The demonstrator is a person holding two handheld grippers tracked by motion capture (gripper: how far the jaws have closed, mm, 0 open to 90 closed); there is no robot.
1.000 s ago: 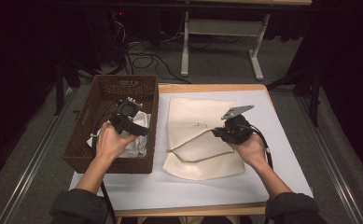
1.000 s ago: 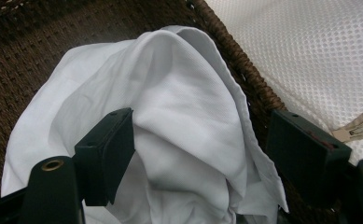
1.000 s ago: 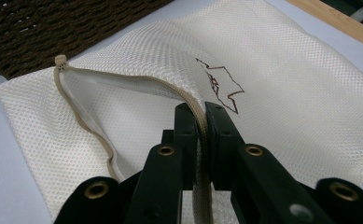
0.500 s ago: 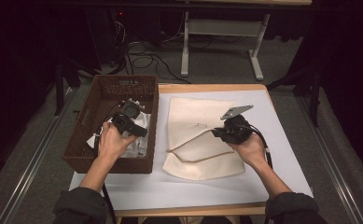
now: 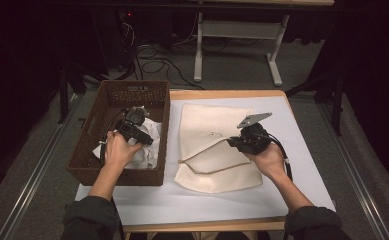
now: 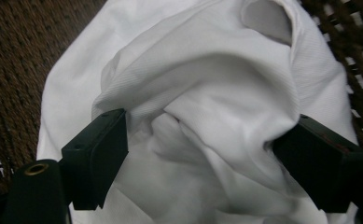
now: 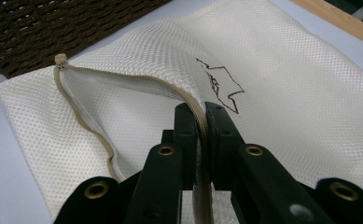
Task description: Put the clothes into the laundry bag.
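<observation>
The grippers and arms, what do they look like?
Both grippers, left gripper and right gripper, are black with blocky black fingers and brass-ringed holes. The right carries a grey three-cornered plate and trails a black cable. The person wears dark grey sleeves.

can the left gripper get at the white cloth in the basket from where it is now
Probably yes. The left gripper is down inside the basket, its jaws just opened wide to either side of a fold of the white cloth. Nothing lies between them and the cloth.
</observation>
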